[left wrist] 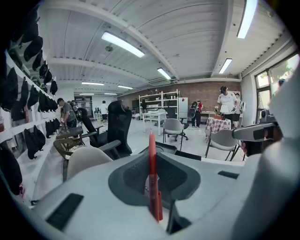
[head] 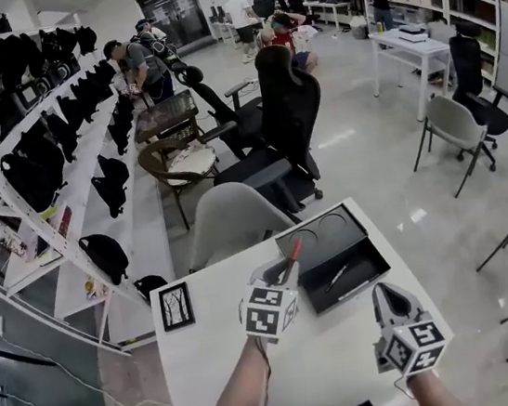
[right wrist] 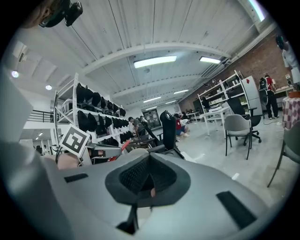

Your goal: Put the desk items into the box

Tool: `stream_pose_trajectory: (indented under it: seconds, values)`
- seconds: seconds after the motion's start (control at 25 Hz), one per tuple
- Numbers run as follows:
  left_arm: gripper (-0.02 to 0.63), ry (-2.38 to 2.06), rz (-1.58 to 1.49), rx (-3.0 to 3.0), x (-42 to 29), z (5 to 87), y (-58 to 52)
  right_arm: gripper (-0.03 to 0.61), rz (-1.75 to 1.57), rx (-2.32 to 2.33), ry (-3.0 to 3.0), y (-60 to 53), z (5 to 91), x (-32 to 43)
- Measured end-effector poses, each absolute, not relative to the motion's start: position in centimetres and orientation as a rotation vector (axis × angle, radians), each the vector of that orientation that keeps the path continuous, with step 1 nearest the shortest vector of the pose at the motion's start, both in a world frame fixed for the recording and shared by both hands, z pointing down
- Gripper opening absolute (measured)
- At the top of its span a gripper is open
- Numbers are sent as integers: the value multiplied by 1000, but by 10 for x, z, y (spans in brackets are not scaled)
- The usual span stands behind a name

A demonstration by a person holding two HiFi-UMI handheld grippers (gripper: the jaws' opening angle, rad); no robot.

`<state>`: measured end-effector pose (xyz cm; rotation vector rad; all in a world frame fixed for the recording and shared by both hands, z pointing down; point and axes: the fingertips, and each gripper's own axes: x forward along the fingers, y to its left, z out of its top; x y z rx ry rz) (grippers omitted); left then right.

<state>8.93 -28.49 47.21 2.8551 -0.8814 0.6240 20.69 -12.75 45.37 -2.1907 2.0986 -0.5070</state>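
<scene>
Right tool [head: 382,294]: over the bench's near right part, its marker cube toward the near edge. The jaws are closed together with nothing between them, and the tip points at the box.
Left tool [head: 284,270]: over the middle of the bench, left of the right tool and well apart from it. Its jaws are clamped on the red pen.
Red pen [head: 292,253]: pinched between the left tool's pads and sticking out past its tips. The free end shows against the near left side of the box.
Bench [head: 221,371]: white top, mostly bare between the tools and the near edge.
Picture frame [head: 176,306]: small, black, with a drawing of bare trees. It lies flat by the left edge.
Box [head: 351,292]: black, lying open at the far right corner. The lid is folded back toward the far edge and has two round hollows.
Dark pen [head: 338,277]: lies slantwise inside the box's tray.
Grey chair [head: 228,220]: pushed up to the far edge.
Black office chair [head: 284,118]: stands behind the grey chair.
</scene>
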Motion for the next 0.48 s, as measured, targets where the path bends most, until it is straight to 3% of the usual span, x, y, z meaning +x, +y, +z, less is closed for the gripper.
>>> stream_pose_trajectory:
  seconds: [0.48]
  values:
    - [52,-783,720,2864,149,494,-270,3,-547,-2237,2038,-102,464,252]
